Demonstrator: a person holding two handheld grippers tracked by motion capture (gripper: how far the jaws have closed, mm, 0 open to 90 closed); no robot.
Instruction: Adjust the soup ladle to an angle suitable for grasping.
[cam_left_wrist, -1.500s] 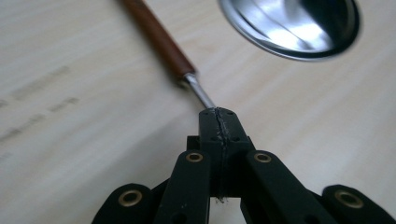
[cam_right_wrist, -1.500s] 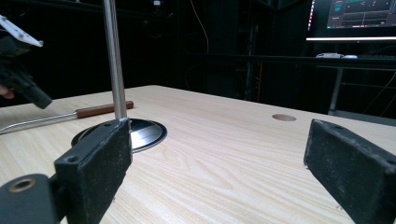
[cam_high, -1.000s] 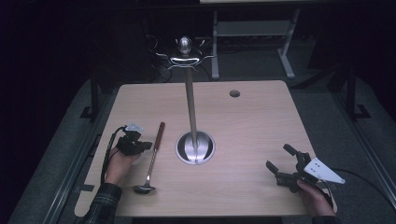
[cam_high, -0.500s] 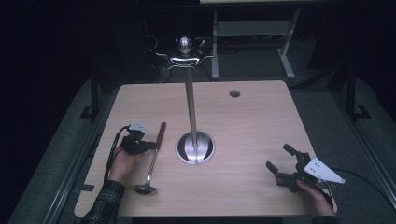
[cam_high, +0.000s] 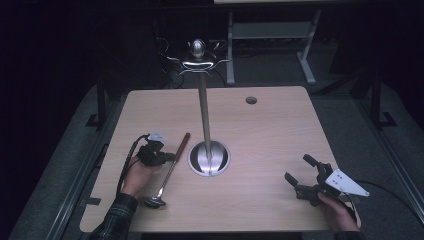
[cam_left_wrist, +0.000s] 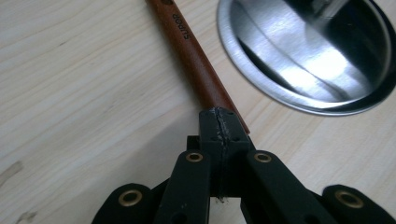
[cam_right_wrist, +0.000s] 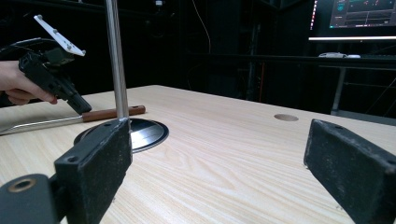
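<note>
ladle (cam_high: 165, 176) lies flat on the table (cam_high: 270, 130), at about eight o'clock from the round steel base (cam_high: 209, 158) of the upright stand, its brown wooden handle (cam_left_wrist: 198, 70) pointing toward one o'clock and its metal bowl toward seven. left gripper (cam_high: 159, 156) sits over the handle's lower end, jaws pressed together with their tips touching the wood. right gripper (cam_high: 306, 176) rests at the table's five o'clock corner, well apart from the ladle, jaws spread wide on nothing.
</note>
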